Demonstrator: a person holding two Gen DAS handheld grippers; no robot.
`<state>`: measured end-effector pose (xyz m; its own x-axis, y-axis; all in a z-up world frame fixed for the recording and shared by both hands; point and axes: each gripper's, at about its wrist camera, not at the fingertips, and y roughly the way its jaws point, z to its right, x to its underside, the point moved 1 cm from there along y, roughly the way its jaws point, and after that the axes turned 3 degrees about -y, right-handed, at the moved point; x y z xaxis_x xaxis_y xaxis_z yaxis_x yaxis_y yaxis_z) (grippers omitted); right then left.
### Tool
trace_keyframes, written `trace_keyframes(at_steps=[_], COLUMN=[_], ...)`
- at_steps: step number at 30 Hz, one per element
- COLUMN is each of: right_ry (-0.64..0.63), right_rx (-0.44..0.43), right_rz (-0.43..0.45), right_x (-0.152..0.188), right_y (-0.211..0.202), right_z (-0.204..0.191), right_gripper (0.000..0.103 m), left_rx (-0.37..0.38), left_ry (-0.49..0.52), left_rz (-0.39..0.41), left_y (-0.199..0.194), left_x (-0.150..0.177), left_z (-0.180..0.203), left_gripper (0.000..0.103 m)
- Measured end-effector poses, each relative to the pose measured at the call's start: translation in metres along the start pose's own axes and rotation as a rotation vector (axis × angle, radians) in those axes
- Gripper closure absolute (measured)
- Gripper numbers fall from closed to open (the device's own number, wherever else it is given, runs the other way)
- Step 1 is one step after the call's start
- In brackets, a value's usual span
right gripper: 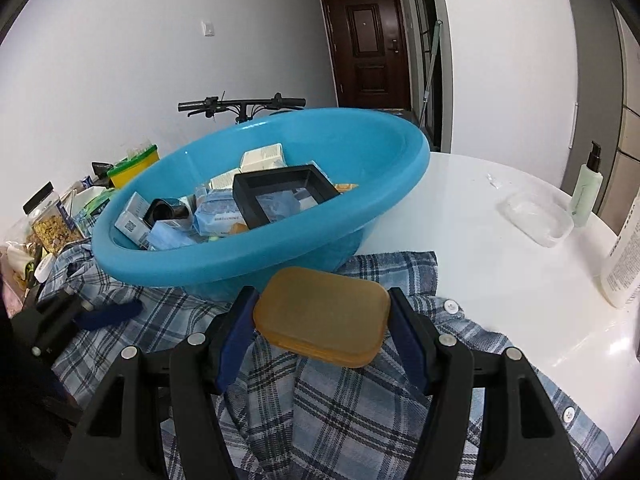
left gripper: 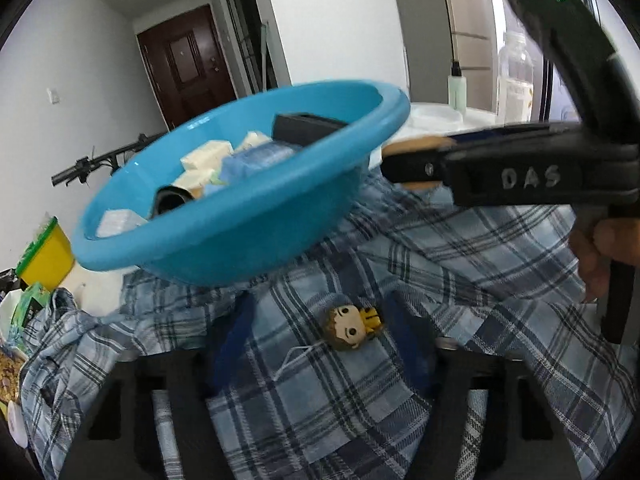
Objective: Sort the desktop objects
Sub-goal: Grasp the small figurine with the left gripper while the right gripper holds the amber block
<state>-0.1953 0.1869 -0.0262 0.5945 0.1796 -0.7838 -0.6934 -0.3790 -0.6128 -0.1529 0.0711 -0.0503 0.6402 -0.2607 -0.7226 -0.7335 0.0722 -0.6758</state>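
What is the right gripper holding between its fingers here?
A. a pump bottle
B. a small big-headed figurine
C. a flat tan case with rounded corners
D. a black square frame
C: the right gripper has its fingers on both sides of the flat tan case, in front of the blue basin.

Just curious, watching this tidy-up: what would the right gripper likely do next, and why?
Probably carry the tan case forward over the blue basin and release it: the right gripper already clamps it just short of the rim, and other sorted items lie inside.
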Motion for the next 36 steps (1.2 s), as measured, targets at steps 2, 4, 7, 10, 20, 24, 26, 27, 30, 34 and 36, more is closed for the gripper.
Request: trace_keyframes(at_steps=[2, 4, 7, 10, 20, 24, 26, 27, 30, 34, 36], right_ry=[-0.003, -0.008, -0.01, -0.01, -0.016, -0.015, -0.014, -0.014, -0.015, -0.017, -0.017], right_rx=[-0.002, -0.006, -0.006, -0.007, -0.009, -0.009, -0.008, -0.01, -0.013, -0.012, -0.007], right_rz=[0.0, 0.004, 0.004, 0.004, 0.0, 0.002, 0.005, 0.008, 0.014, 0.021, 0.025], right_x=[0.0, 0.0, 0.001, 0.001, 0.002, 0.002, 0.001, 0.001, 0.001, 0.0, 0.0], right_y=[-0.001, -0.001, -0.001, -0.001, 0.001, 0.001, 0.001, 0.0, -0.001, -0.002, -0.003], right_z=[-0.001, -0.002, -0.002, -0.003, -0.004, -0.004, -0.004, -0.004, -0.005, -0.005, -0.005], right_gripper=[0.039, 0.039, 0.039, 0.039, 0.039, 0.039, 0.039, 0.039, 0.039, 0.039, 0.039], left_rx=[0.034, 0.043, 0.043, 0.046, 0.081, 0.116, 0.116, 0.12, 0.137, 0.135, 0.138], left_ry=[-0.028, -0.029, -0.007, 0.008, 0.039, 0.033, 0.033, 0.029, 0.029, 0.047, 0.043], left_rz=[-0.018, -0.042, -0.047, -0.058, -0.098, -0.11, -0.105, -0.099, -0.064, -0.046, -0.03], left_y=[0.005, 0.009, 0.01, 0.012, 0.019, 0.022, 0.021, 0.02, 0.013, 0.007, 0.002], left_x=[0.0, 0.0, 0.001, 0.003, 0.002, 0.001, 0.0, -0.001, -0.002, -0.002, -0.002], left_z=[-0.002, -0.003, 0.002, 0.007, 0.017, 0.019, 0.02, 0.02, 0.022, 0.025, 0.021], left_gripper=[0.056, 0.056, 0.056, 0.056, 0.048, 0.064, 0.064, 0.064, 0.064, 0.064, 0.064])
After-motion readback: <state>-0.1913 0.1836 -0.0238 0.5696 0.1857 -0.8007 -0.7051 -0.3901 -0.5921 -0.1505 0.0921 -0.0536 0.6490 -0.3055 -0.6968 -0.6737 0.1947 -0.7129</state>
